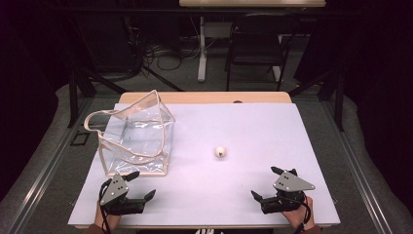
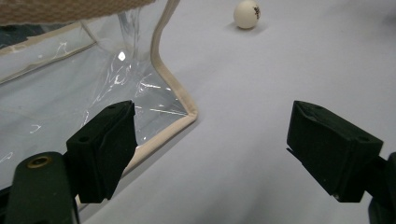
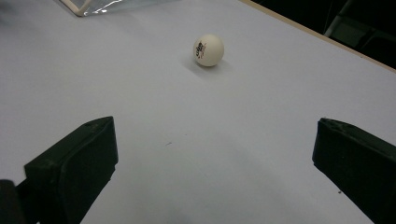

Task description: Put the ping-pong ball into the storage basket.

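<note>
**Ball and clear bag on a pale table, both claws spread**

Dark surroundings frame a pale table (image 1: pixel 272 126), with a chair (image 1: pixel 255 44) and cables on the floor beyond. Mid-table lies a white ball (image 1: pixel 220 151) carrying a small dark printed mark, too small to read. At the far left stands a clear plastic bag (image 1: pixel 136 141) with beige trim, unlabelled. Near the front edge, the left gripper (image 1: pixel 143 184) sits just beside the bag's corner, jaws spread, holding nothing. At the front right, well apart from the ball, the right gripper (image 1: pixel 263 183) is likewise spread and empty.
</note>
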A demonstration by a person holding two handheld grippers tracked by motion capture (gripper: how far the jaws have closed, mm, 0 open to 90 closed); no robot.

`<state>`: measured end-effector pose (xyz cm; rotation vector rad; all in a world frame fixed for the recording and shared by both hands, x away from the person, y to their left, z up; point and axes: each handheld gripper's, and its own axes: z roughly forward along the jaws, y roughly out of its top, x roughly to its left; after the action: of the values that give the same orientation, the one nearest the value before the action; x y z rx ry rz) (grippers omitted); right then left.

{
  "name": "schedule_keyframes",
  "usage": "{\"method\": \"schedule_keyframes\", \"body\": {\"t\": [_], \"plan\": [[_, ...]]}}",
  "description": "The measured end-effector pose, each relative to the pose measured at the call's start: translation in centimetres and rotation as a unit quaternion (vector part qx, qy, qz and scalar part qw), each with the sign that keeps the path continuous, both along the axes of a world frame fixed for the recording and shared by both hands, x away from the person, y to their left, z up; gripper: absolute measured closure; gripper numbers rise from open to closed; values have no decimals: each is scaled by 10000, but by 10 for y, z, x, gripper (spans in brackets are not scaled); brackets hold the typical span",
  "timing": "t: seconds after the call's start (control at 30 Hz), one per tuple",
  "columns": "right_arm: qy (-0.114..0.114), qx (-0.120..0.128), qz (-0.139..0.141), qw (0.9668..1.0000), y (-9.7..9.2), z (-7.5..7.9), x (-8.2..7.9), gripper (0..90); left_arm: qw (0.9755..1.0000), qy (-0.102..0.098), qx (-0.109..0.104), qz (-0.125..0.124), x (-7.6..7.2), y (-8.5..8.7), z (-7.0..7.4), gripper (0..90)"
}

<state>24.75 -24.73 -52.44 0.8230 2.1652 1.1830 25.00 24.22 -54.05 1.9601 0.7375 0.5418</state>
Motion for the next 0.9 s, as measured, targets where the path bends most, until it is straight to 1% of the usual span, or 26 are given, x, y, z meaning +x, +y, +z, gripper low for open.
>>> {"method": "schedule_keyframes", "body": {"t": [0.13, 0.23, 0.3, 0.47, 0.53, 0.67, 0.77, 0.9], "plan": [[-7, 9, 11, 10000, 0, 0, 0, 0, 10000, -5, 75, -4, 0, -2, -1, 161], [-9, 3, 17, 10000, 0, 0, 0, 0, 10000, 27, 77, -26, 0, -3, -2, 161], [-7, -32, 7, 10000, 0, -1, 0, 0, 9999, 8, 96, -42, 0, -3, -2, 162], [-56, -40, -18, 10000, 1, 1, -1, 0, 9999, 4, 80, -74, 0, -4, -2, 161], [-41, -44, -18, 10000, 2, 1, -1, 0, 9999, 5, 78, -75, -1, -3, -2, 161], [-44, -112, 27, 9999, 6, 1, 1, 0, 9999, -21, 75, -73, -2, -2, -2, 161], [-50, -106, 37, 9999, 7, 2, 1, 0, 9999, -53, 74, -75, -2, -3, -1, 162], [-39, -145, 71, 9999, 10, 1, 5, 0, 9999, -34, 85, -101, -1, -5, -2, 161]]}}
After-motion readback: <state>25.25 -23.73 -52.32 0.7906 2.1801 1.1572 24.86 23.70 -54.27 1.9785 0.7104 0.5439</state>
